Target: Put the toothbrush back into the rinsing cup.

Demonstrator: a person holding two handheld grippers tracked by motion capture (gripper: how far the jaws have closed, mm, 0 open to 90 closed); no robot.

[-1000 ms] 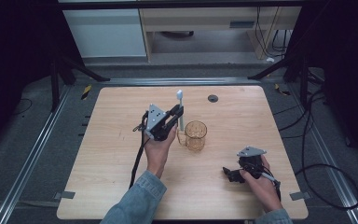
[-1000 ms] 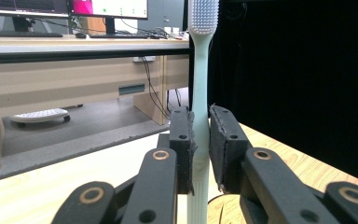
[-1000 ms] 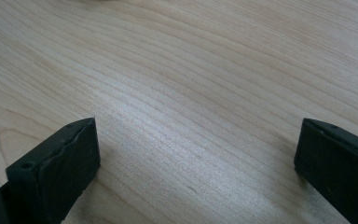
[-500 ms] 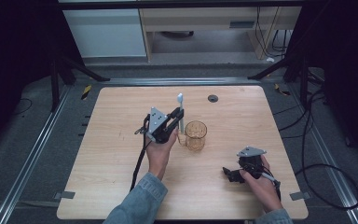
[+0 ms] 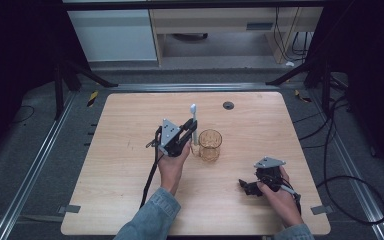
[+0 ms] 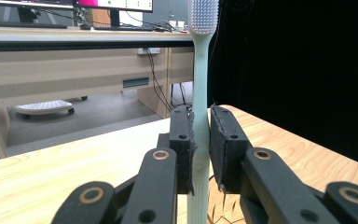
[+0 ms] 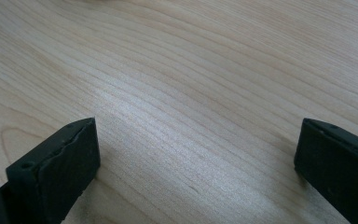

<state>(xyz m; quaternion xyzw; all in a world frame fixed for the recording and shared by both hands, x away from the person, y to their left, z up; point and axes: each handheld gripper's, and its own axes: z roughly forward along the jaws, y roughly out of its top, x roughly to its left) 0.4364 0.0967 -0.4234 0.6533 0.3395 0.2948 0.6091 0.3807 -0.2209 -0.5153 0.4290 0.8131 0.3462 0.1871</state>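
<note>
We held the toothbrush [image 5: 194,116] upright at frame centre, clamped in our left gripper [image 5: 189,131] just left of the glass cup [image 5: 210,145], while our right gripper [image 5: 247,186] rested wide open and empty on the table [image 5: 125,120] at lower right.

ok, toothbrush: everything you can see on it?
The toothbrush is pale mint with a slim, plastic-looking handle and a small head of fine, dense whitish bristles at the top. It stands upright, head up, clamped mid-handle between the jaws of the left gripper, whose pads press on both sides. In the high view it is above the table, just left of the amber cup. Its lower end is hidden.
</note>
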